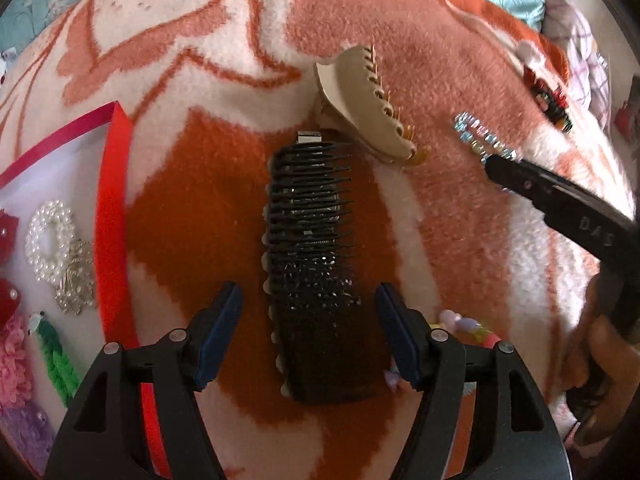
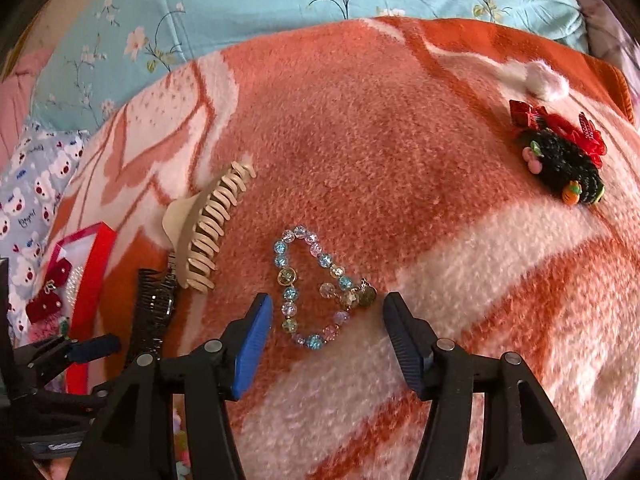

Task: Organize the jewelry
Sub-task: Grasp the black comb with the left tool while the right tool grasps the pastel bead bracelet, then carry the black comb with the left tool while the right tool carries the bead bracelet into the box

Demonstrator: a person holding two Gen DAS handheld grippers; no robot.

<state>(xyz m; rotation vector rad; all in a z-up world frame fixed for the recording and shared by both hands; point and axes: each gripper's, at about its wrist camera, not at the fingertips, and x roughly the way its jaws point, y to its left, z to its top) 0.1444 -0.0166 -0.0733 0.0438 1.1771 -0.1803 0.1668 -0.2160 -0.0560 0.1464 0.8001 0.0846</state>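
Two pieces lie framed by parted fingers on the orange-and-white blanket (image 2: pixel 400 160). A black comb clip (image 1: pixel 312 264) stretches lengthwise between the left gripper (image 1: pixel 310 316), its near half level with the blue pads, a clear gap on each side; those fingers are released and grasp nothing. A beaded bracelet (image 2: pixel 310 288) of pale blue and pink beads lies in a loop just ahead of and between the right gripper (image 2: pixel 328 332), its nearest beads level with the fingertips, untouched; these fingers are also released and empty. Beyond the comb clip's far end, touching it, sits a beige claw clip (image 1: pixel 368 108), left of the bracelet in the right view. Left of the left fingers stands a red-rimmed box (image 1: pixel 108 200) holding a pearl ring (image 1: pixel 50 240) and other ornaments. Far right of the right fingers lies a black-and-red hair clip cluster (image 2: pixel 564 156).
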